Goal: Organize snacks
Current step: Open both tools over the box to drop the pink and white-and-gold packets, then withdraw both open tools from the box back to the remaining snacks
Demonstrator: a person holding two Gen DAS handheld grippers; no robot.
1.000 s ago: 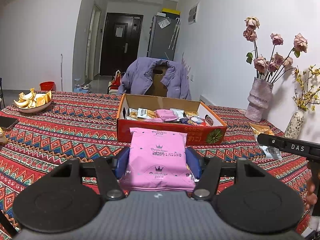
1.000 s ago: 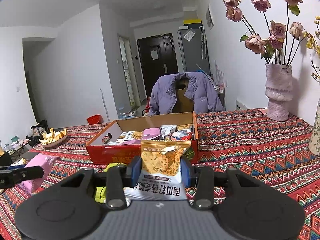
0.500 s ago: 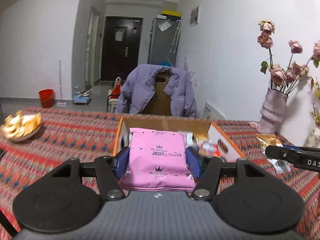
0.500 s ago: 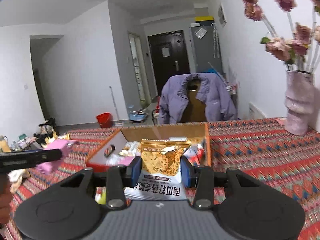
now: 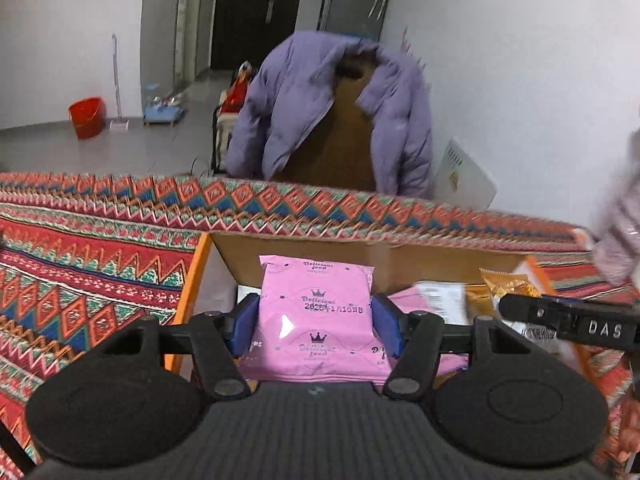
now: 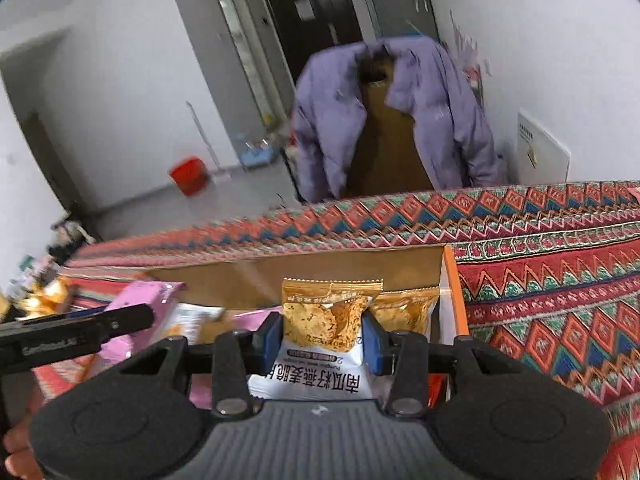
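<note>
My left gripper (image 5: 316, 322) is shut on a pink snack packet (image 5: 316, 300) and holds it over the left part of the open cardboard box (image 5: 304, 246). My right gripper (image 6: 323, 338) is shut on an orange and white cracker packet (image 6: 326, 320) and holds it over the right end of the same box (image 6: 340, 270). Each gripper shows in the other's view: the right one (image 5: 568, 320) and the left one (image 6: 76, 332). Several packets lie inside the box, mostly hidden.
The box sits on a table with a red patterned cloth (image 5: 92, 248). A chair with a purple jacket (image 5: 332, 108) stands behind the table. A red bucket (image 5: 87, 116) is on the floor. A pale vase (image 5: 620, 232) stands at the right.
Both grippers have moved forward and tilted down with their packets, from in front of the box to over its inside.
</note>
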